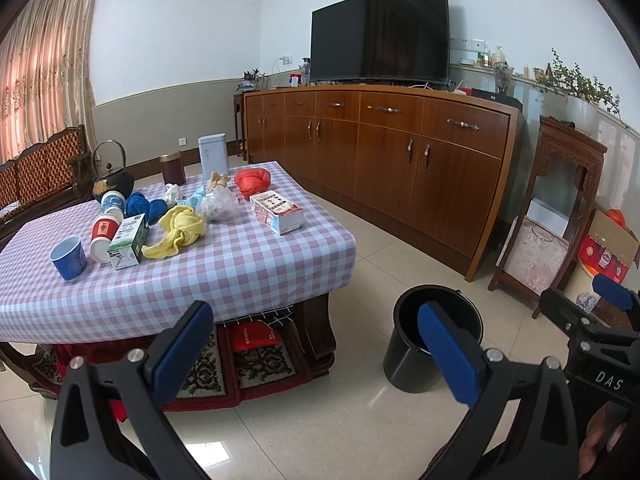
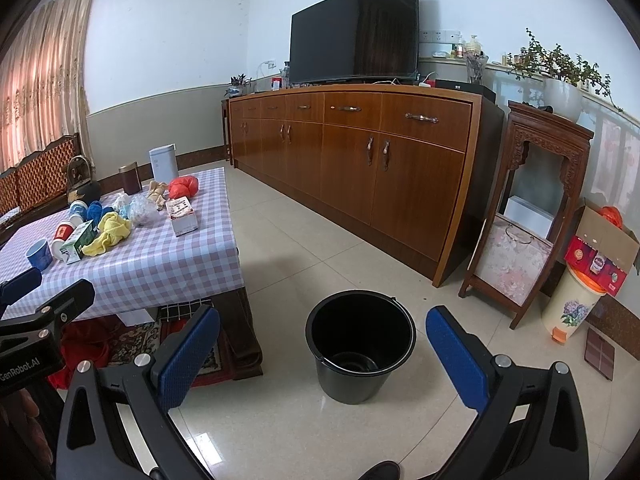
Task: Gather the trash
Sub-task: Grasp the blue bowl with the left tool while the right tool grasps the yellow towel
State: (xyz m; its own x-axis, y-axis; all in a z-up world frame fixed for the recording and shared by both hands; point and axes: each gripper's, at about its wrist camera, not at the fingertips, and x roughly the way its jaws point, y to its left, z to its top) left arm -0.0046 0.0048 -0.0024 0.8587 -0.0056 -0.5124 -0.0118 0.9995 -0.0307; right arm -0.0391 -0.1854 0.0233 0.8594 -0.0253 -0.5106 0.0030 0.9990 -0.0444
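Your left tool [image 1: 316, 344] sits at the bottom of its frame with its blue pads spread wide and nothing between them; its right-hand pad covers part of the black bucket [image 1: 434, 340], so you see only some of the rim and wall there. Your right tool [image 2: 322, 350] is likewise spread wide and empty, and through its gap the bucket stands upright on the tiled floor, mouth up, in the lower centre of the frame.

The trash lies on the checked worktop [image 1: 248, 264] in the left half of both frames. The green-and-white carton [image 1: 129, 242] lies on its side, long axis running from near edge to far edge. Touching it on the left, the red-and-white cup [image 1: 103, 236] also lies tipped over. The blue cup [image 1: 69, 258] stands upright, mouth open. The yellow cloth [image 1: 178, 230] is bunched just right of the carton. The clear plastic bag [image 1: 218, 206], red bag [image 1: 253, 182] and printed box [image 1: 277, 212] sit further back; the bag's contents are hard to make out.
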